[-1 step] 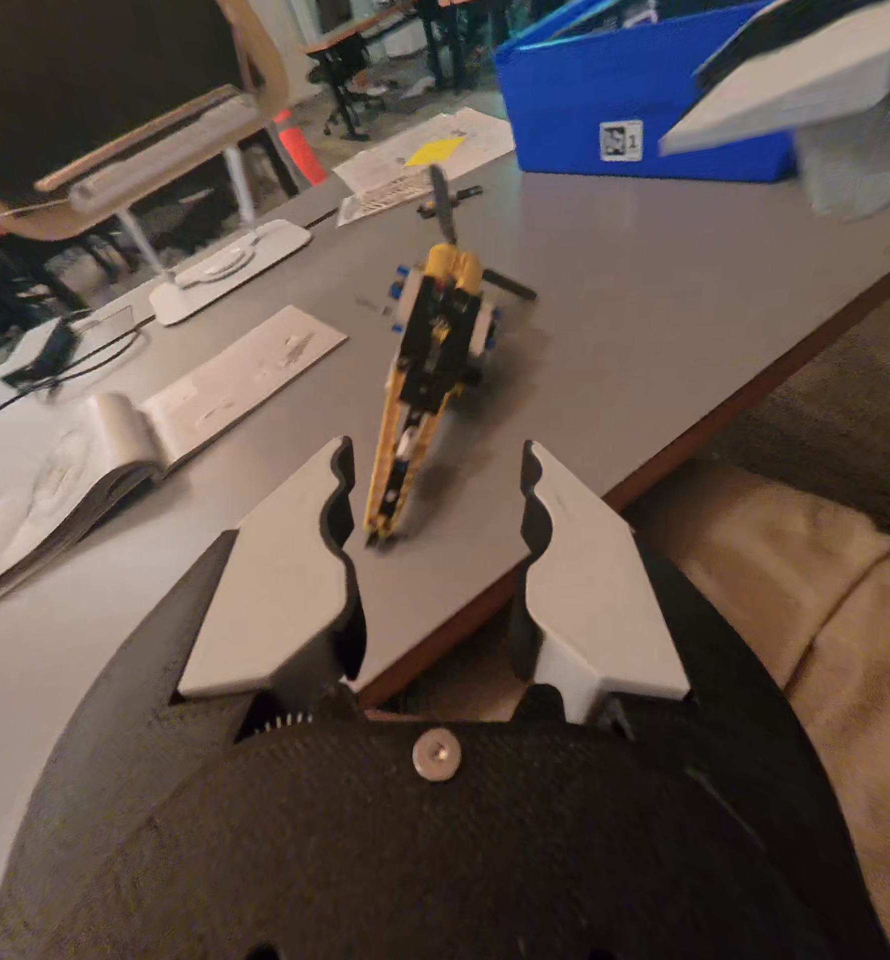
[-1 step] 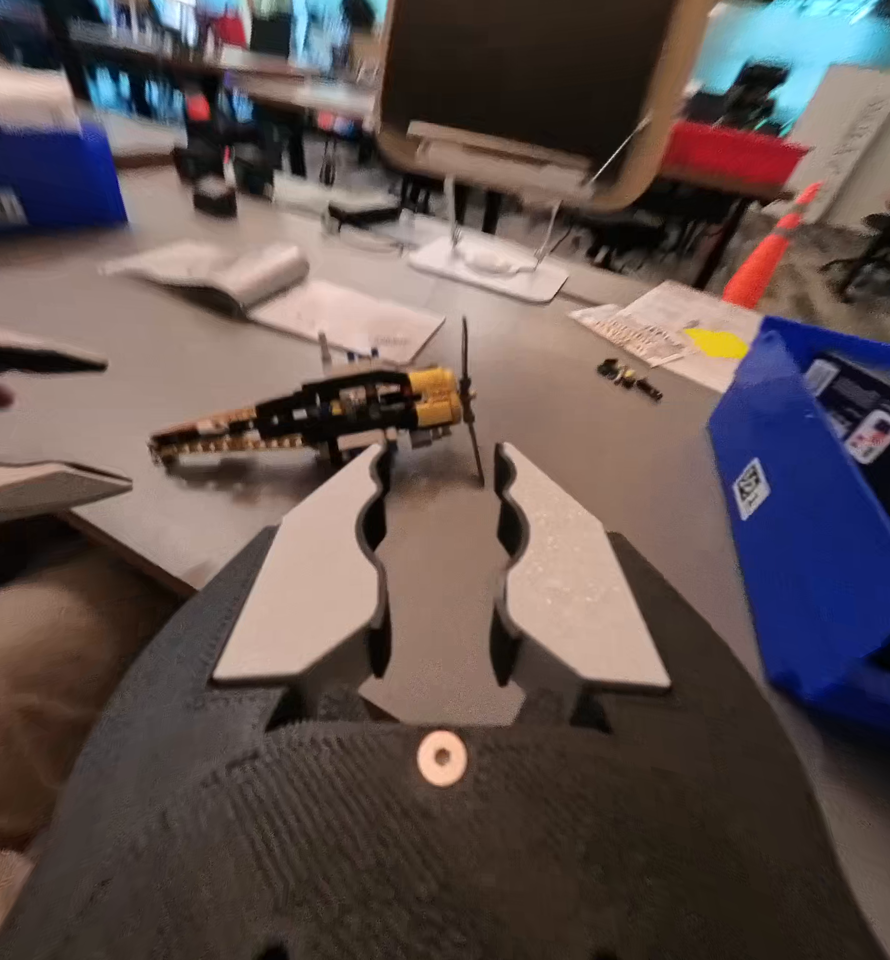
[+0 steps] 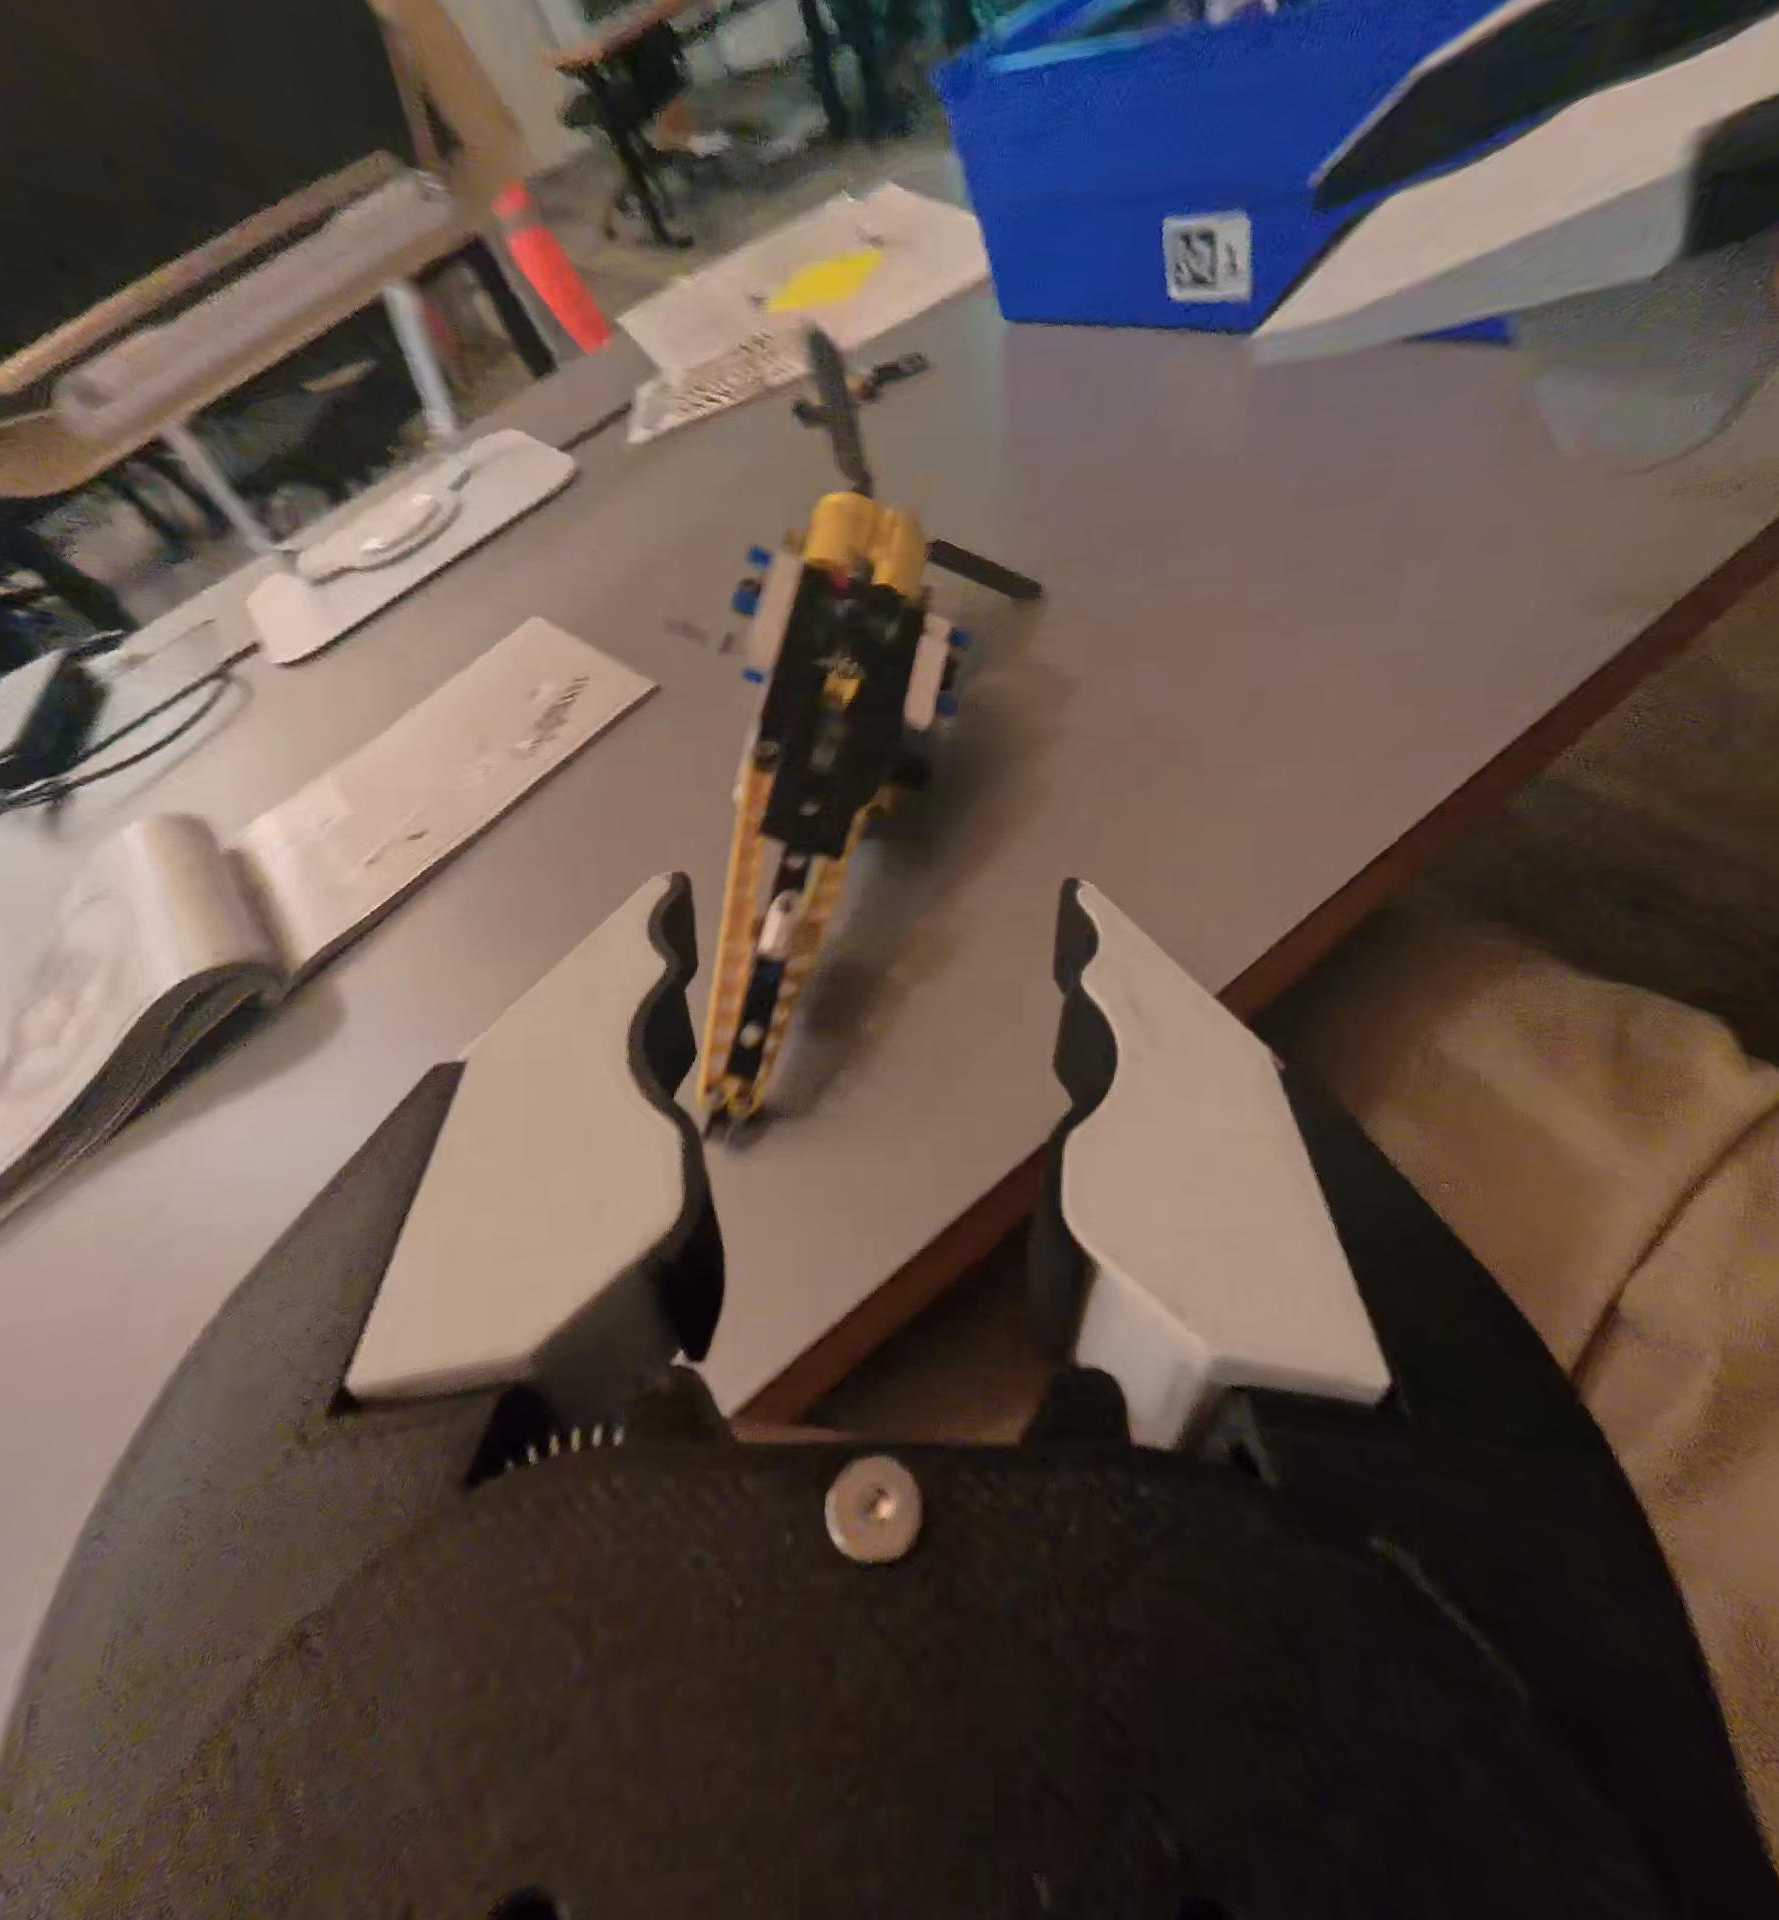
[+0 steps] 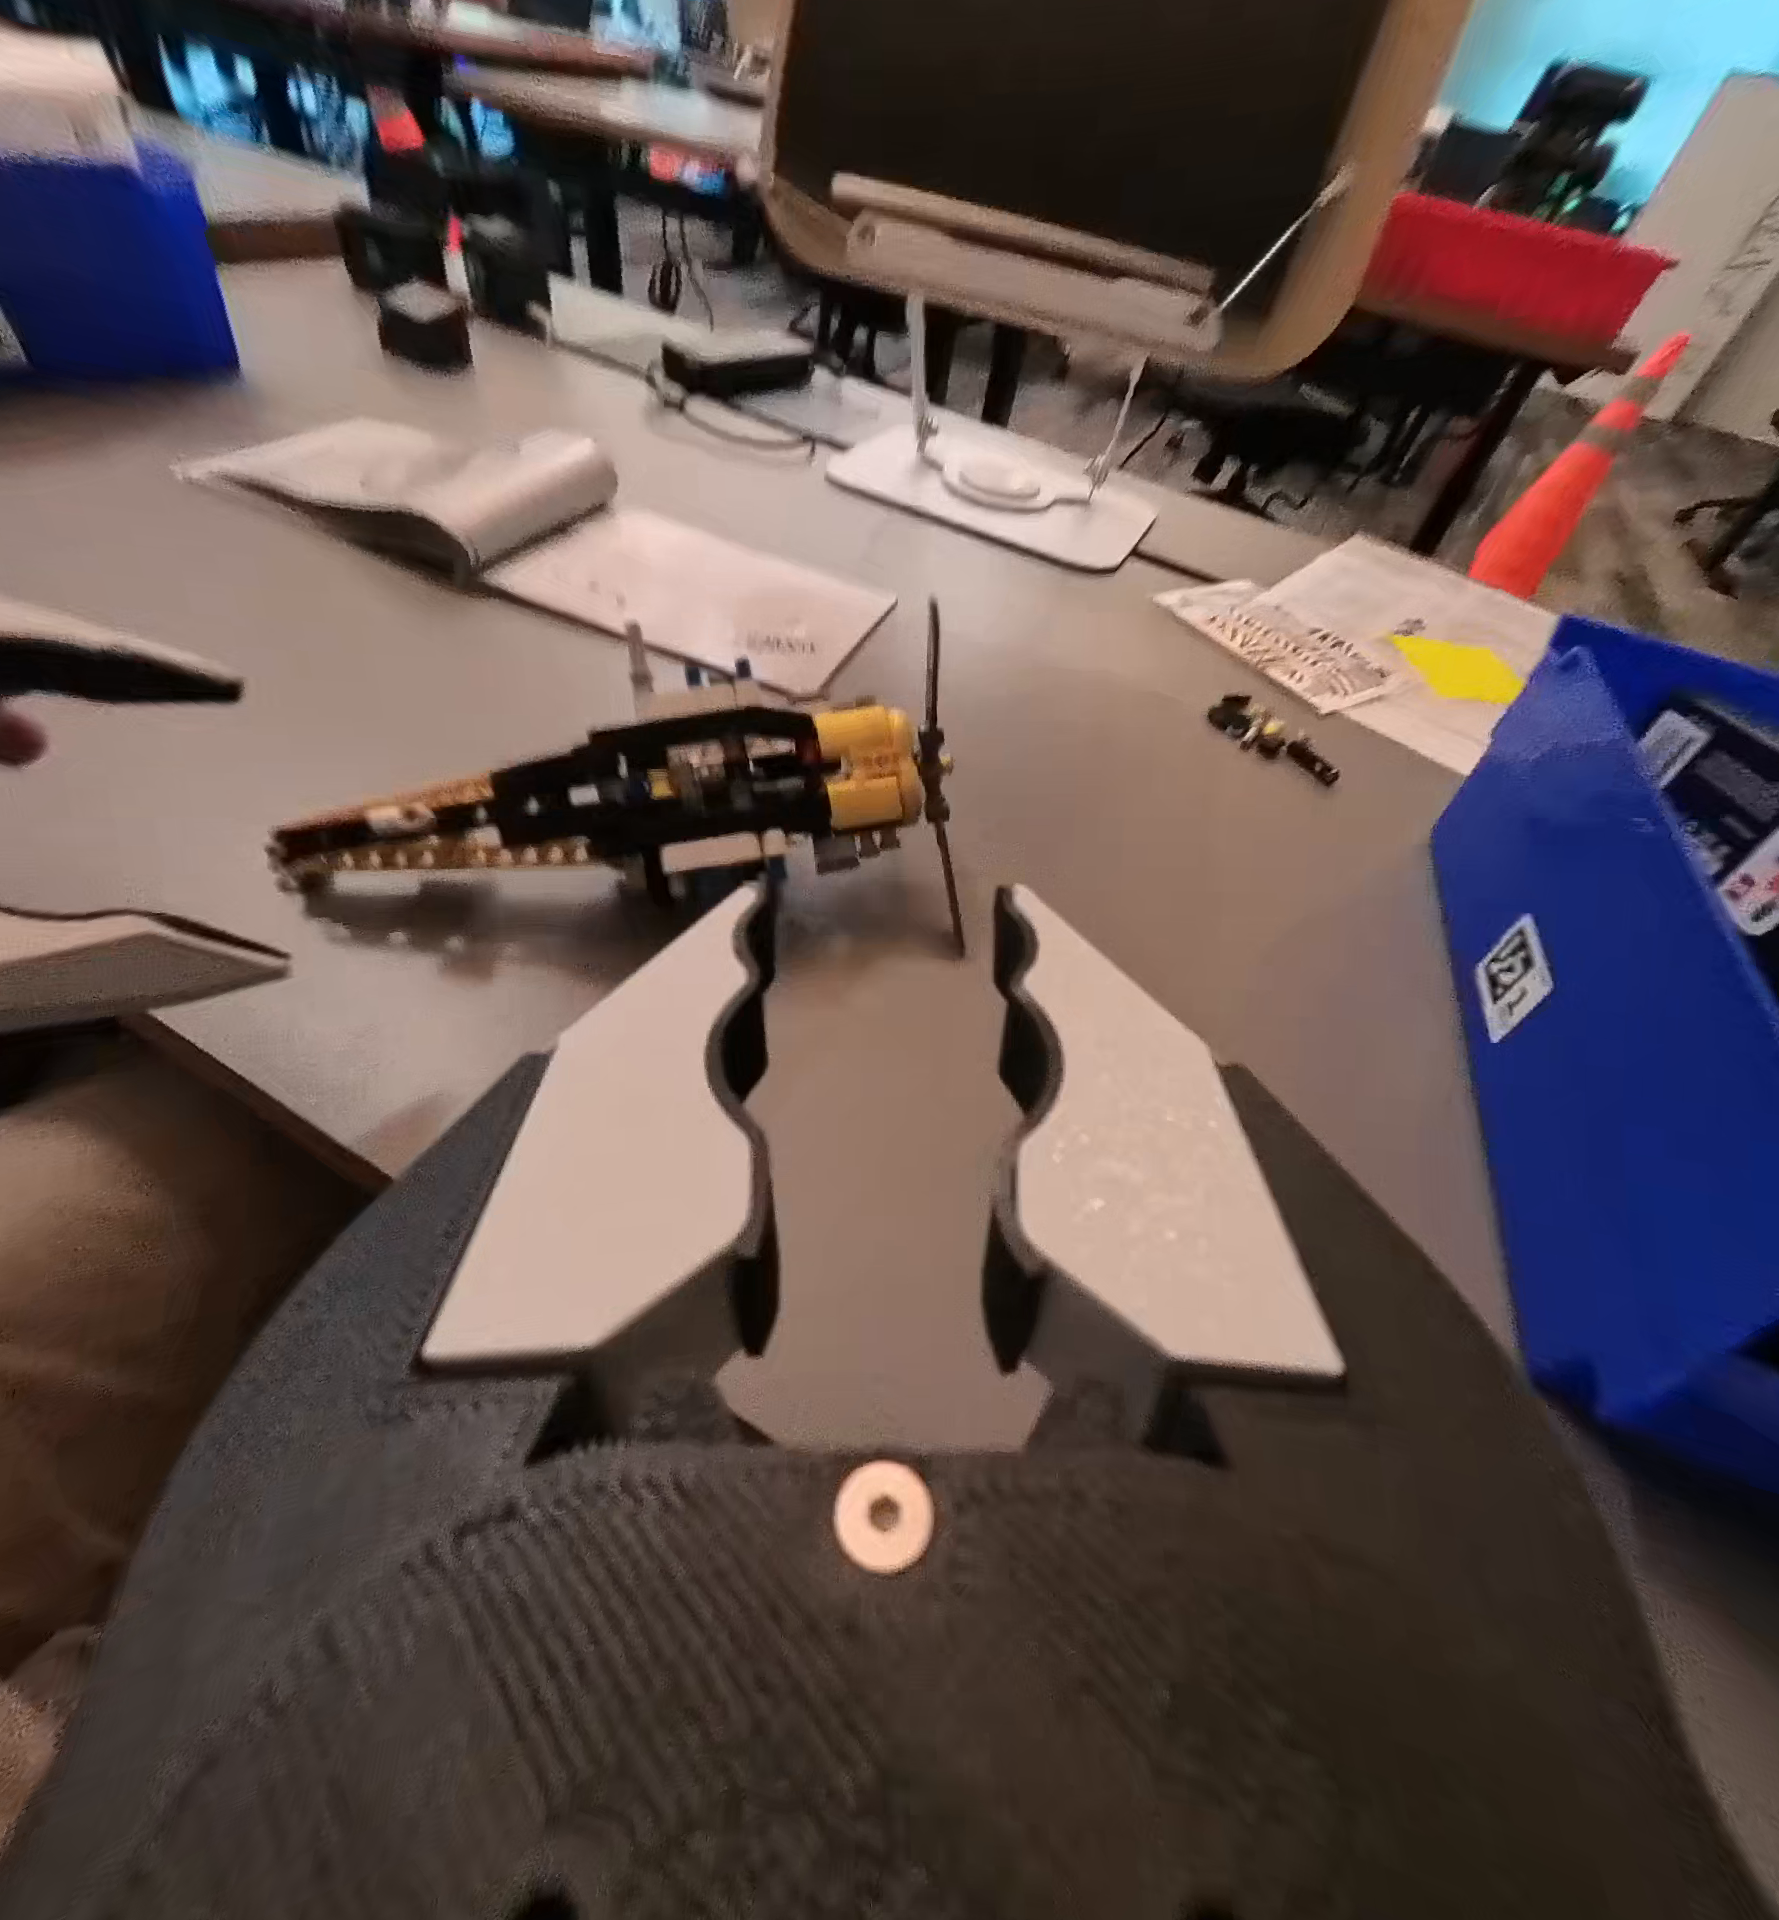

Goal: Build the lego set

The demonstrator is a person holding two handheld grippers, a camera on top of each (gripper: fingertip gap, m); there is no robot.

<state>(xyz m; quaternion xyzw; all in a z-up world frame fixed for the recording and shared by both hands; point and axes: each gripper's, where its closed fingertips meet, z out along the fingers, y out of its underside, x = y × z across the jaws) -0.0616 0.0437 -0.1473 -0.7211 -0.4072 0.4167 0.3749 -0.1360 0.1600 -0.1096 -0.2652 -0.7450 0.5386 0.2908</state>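
Our left tongs (image 3: 869,904) and right tongs (image 4: 877,914) both hang open, holding nothing. Between them, a black-and-yellow lego plane (image 4: 656,800) sits on the grey table (image 3: 1280,623).

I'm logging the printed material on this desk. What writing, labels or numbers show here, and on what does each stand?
I don't quote writing; these things carry it:
White tag on the blue bin: a code pattern with a small mark beside it.
Open booklet: print too blurred to read.
Loose sheet with a yellow patch: too small.
Box inside the bin: label blurred.
Lego model: no writing visible.
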